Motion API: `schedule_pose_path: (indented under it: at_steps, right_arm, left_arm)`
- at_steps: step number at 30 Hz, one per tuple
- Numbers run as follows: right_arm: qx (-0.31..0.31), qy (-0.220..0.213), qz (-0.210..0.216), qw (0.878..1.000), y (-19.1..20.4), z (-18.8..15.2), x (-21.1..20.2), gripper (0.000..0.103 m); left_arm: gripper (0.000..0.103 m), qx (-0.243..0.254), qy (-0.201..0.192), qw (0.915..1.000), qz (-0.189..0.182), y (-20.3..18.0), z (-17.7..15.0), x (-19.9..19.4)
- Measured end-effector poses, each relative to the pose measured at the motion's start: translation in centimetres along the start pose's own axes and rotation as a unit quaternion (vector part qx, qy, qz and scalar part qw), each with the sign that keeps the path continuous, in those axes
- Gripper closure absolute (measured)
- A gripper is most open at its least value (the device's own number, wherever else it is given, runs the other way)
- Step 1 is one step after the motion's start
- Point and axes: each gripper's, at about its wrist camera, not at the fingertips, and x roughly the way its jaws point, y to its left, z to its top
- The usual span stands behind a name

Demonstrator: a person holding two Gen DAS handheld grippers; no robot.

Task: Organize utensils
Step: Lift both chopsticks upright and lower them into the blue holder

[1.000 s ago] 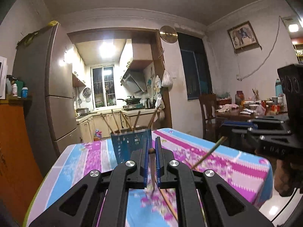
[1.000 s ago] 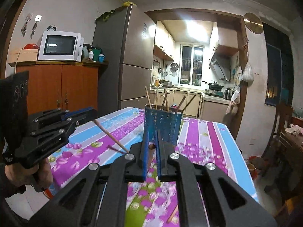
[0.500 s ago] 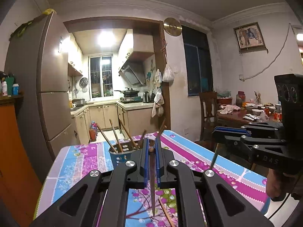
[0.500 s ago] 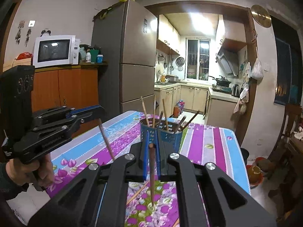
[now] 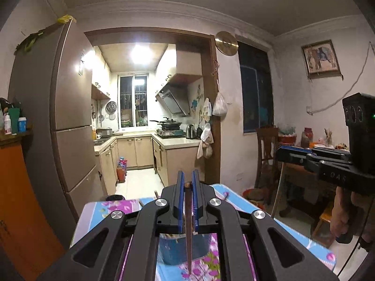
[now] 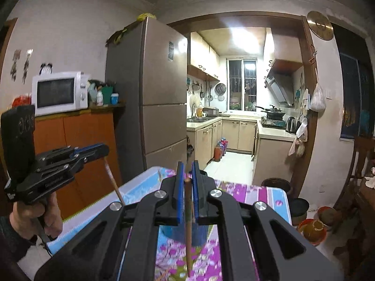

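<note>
Two handheld black tongs with blue pads are raised above a surface (image 5: 304,241) covered by a pink, purple and blue flowered cloth. The left tongs (image 5: 186,188) are clenched on a brown chopstick (image 5: 189,234), which hangs nearly straight down with its tip low over the cloth. The right tongs (image 6: 186,182) are likewise clenched on a second chopstick (image 6: 188,229) hanging point down. Below and just beyond both chopsticks stands a blue utensil holder (image 6: 199,233) on the cloth, mostly hidden behind the tongs; what it holds cannot be made out. In the left view the other tongs show at the right edge, gripped by a hand (image 5: 343,213); in the right view a hand (image 6: 35,215) grips the tongs at the left edge. Beyond the surface stand a tall fridge (image 6: 161,93), a microwave (image 6: 58,92) on an orange cabinet, and a lit kitchen.
</note>
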Motion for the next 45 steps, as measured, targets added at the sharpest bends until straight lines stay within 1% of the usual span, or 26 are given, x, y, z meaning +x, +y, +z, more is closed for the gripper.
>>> schedule_pose_path:
  at_steps: [4, 8, 11, 15, 17, 19, 28, 33, 45]
  right_arm:
    - [0.009, -0.012, 0.001, 1.0, -1.1, 3.6, 1.5, 0.098]
    - [0.001, -0.021, -0.005, 1.0, -1.7, 6.9, 3.7, 0.098]
    - [0.002, -0.024, -0.005, 1.0, -2.2, 8.3, 5.8, 0.098]
    - [0.004, -0.018, -0.006, 1.0, -2.9, 9.0, 8.6, 0.098]
    - [0.012, -0.013, -0.004, 1.0, -3.5, 8.9, 10.1, 0.098]
    - [0.019, -0.008, -0.001, 1.0, -3.9, 8.4, 11.3, 0.098]
    - [0.041, 0.036, 0.011, 0.998, -5.3, 4.1, 15.5, 0.098]
    - [0.05, 0.048, 0.012, 0.998, -5.7, 2.8, 16.2, 0.098]
    - [0.05, 0.073, 0.013, 0.996, -5.7, 1.9, 17.4, 0.098]
  left_arm:
    - [0.095, -0.003, -0.008, 0.9999, 0.012, 0.9, 2.8, 1.9]
    - [0.095, 0.003, -0.014, 0.9996, 0.022, 1.5, 5.3, 4.2]
    - [0.095, -0.003, -0.015, 0.9995, 0.027, 2.3, 6.5, 6.2]
    - [0.095, -0.017, -0.012, 0.9994, 0.029, 3.5, 7.3, 8.8]
    - [0.095, -0.019, -0.008, 0.9993, 0.03, 4.0, 7.2, 10.1]
    - [0.095, -0.021, 0.0, 0.9994, 0.029, 4.2, 6.5, 11.4]
    - [0.095, -0.022, 0.033, 0.999, 0.019, 3.8, 2.4, 15.5]
    - [0.095, -0.024, 0.044, 0.9985, 0.02, 4.0, 1.5, 16.6]
    - [0.095, -0.033, 0.073, 0.9965, 0.025, 4.7, -0.8, 18.0]
